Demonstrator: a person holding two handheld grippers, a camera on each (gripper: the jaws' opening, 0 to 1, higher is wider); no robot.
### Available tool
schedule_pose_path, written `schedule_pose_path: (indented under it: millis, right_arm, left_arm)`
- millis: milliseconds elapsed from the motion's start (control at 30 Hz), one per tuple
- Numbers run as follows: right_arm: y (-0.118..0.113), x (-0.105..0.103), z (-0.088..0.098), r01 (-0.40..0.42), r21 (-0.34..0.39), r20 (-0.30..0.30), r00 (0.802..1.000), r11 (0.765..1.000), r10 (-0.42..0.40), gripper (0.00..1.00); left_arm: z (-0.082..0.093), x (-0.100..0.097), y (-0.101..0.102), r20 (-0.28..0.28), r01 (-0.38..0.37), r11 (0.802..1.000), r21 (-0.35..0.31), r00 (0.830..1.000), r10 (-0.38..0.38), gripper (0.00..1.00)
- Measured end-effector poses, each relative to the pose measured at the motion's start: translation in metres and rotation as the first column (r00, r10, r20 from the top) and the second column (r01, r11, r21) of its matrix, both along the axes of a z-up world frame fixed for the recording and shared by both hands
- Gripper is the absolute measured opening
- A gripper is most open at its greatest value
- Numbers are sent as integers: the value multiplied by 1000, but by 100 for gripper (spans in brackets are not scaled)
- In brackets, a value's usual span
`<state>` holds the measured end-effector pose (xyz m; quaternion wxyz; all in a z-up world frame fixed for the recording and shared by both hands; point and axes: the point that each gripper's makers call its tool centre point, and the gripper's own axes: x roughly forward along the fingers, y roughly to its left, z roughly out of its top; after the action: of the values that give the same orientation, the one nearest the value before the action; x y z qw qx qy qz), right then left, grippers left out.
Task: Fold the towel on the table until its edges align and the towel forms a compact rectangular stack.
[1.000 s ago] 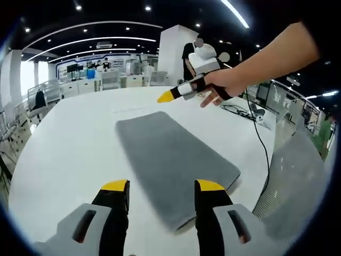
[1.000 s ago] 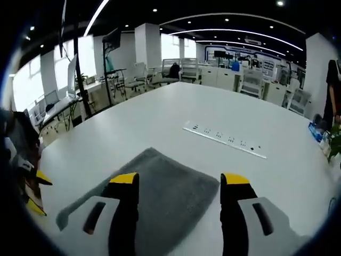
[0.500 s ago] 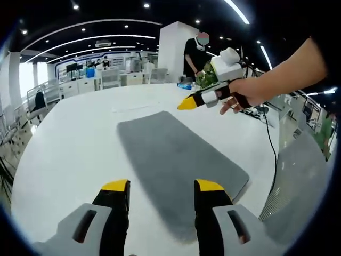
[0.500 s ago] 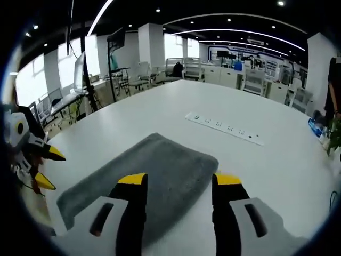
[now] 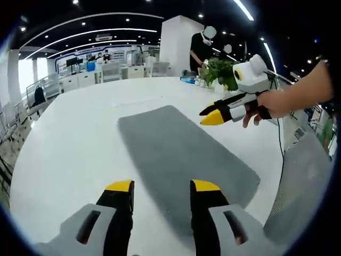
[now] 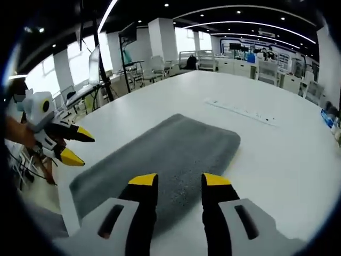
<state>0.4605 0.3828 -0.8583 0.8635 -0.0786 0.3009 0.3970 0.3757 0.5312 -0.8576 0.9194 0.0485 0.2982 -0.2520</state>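
Grey plush towel (image 5: 178, 154), flat, rectangular, folded

Your towel (image 5: 178, 154) lies flat on the table (image 5: 69, 138), directly ahead of your left gripper (image 5: 161, 186). Your right gripper (image 5: 210, 114) hovers beside its far-right edge. A power strip (image 6: 242, 111) lies beyond the towel.

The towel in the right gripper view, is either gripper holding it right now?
No, the towel lies flat on the table, with the right gripper open above it and the left gripper off its edge.
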Motion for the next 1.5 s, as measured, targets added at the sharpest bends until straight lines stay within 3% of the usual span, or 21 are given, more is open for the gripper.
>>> schedule_pose_path:
  millis: [367, 600, 767, 800, 1067, 1500]
  right_arm:
    - [1, -27, -12, -72, -20, -17, 997, 997, 72, 28]
    - [-9, -41, -38, -117, -89, -80, 991, 989, 110, 23]
    - [-13, -56, -53, -150, -133, -106, 985, 980, 136, 17]
    - [-13, -55, -51, -156, -138, -79, 986, 978, 146, 17]
    - [-23, -60, -53, -235, -247, -72, 972, 940, 224, 10]
    - [-72, -70, -53, -223, -261, -75, 975, 939, 210, 10]
  left_arm:
    - [-16, 4, -11, -42, 46, 998, 30, 998, -45, 38]
    - [-42, 2, -17, -126, 90, 995, 54, 989, -82, 29]
    - [-50, -1, -23, -152, 123, 991, 61, 982, -112, 23]
    - [-50, -1, -24, -154, 121, 991, 54, 982, -112, 22]
    - [-51, -5, -37, -170, 107, 994, 29, 980, -100, 19]
    - [-52, -20, -86, -177, 141, 989, 44, 976, -131, 17]
